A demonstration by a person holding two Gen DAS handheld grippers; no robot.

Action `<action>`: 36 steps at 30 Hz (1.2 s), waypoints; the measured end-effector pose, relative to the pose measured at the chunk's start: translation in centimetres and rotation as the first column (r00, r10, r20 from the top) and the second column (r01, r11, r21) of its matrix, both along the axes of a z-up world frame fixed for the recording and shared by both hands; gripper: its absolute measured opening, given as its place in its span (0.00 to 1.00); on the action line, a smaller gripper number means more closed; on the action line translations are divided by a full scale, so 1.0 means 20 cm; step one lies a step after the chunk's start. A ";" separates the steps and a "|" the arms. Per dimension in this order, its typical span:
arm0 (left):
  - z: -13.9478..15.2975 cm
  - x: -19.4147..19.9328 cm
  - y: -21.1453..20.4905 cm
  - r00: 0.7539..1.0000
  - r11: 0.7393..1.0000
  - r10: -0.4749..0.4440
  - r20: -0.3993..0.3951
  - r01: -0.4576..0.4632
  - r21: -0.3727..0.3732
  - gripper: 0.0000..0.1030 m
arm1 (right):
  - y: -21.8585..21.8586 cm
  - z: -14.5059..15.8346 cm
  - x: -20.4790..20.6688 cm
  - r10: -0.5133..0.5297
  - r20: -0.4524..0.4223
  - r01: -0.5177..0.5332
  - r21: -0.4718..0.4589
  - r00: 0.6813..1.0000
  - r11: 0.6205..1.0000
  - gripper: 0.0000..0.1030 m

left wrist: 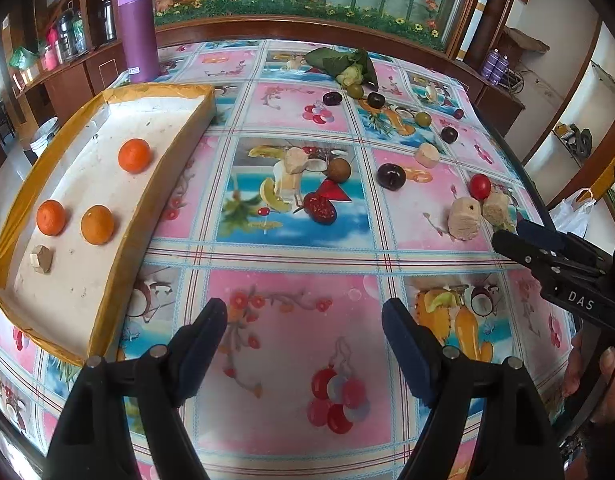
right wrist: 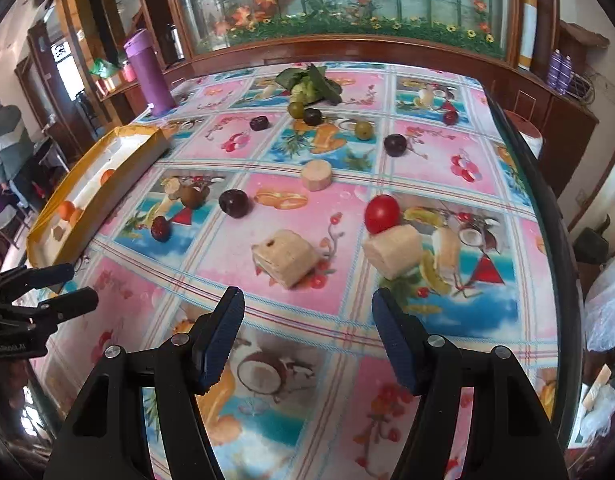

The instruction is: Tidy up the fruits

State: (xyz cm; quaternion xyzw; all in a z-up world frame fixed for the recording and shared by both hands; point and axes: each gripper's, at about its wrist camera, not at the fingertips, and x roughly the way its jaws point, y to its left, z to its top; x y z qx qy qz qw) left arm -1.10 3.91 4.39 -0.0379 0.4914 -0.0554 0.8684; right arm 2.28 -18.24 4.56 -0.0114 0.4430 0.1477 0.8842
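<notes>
Left wrist view: three oranges [left wrist: 135,155] are already laid in the tray [left wrist: 155,184] at left; plums [left wrist: 391,176], a tomato [right wrist: 381,208] and pale chunks [right wrist: 285,257] are left scattered; left gripper [left wrist: 305,340] and right gripper [right wrist: 307,328] are held spread, empty

A purple flask [left wrist: 136,28] stands far ahead-left of the grippers; 2 purple cans [left wrist: 494,65] sit far right on a shelf.
</notes>
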 end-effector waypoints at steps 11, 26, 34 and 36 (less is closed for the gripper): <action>-0.03 0.15 0.01 0.999 1.000 0.030 -0.018 -0.030 0.005 0.79 | 0.18 -0.14 0.17 0.130 -0.008 -0.129 -0.129 0.992 0.983 0.51; -0.14 0.38 -0.11 1.000 1.000 -0.015 -0.005 0.015 -0.027 0.24 | 0.13 -0.13 0.15 0.129 -0.018 -0.130 -0.068 0.992 0.989 0.43; -0.13 0.33 -0.07 0.999 0.995 -0.038 0.006 0.039 -0.087 0.24 | 0.11 -0.12 0.13 0.103 -0.023 -0.104 -0.025 0.994 0.994 0.43; -0.11 0.31 -0.07 0.999 0.994 -0.042 0.007 0.043 -0.100 0.24 | 0.10 -0.10 0.12 0.098 -0.021 -0.098 -0.018 0.995 0.995 0.43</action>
